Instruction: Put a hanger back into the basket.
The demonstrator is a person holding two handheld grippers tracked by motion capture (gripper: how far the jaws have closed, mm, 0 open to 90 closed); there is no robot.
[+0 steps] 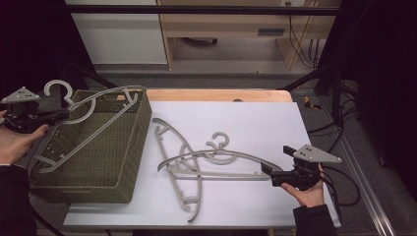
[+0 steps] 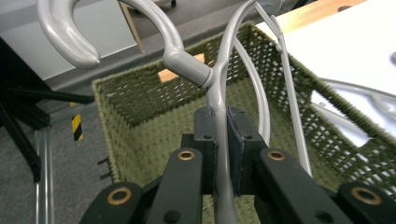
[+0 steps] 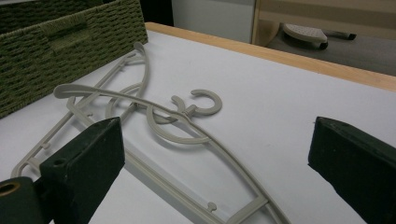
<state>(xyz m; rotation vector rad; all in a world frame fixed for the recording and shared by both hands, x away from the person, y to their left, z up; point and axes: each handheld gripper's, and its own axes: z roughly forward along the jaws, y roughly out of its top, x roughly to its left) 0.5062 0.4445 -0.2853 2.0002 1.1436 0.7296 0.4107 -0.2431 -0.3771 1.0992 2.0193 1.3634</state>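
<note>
The left gripper (image 2: pixel 223 140) is clamped on the neck of a grey hanger (image 1: pixel 93 125), just below its hook (image 2: pixel 65 32); the right gripper (image 3: pixel 215 154) stands with its jaws wide and nothing between them, near the end of the 2 hangers on the table (image 1: pixel 196 169).

The held hanger lies slantwise over the green woven basket (image 1: pixel 113 182); its long axis runs from the near left corner of the basket to the far right rim, with the hook pointing out over the basket's left wall towards the left hand (image 1: pixel 14 142).

The main risk, as I judge it: the hanger looks longer than the basket is wide, so a release at this angle could leave 1 end perched on the rim and the hanger could tip out; the hook could also snag the weave. The grip sits on a thin, smooth neck, so the hanger could swivel between the pads.
</note>
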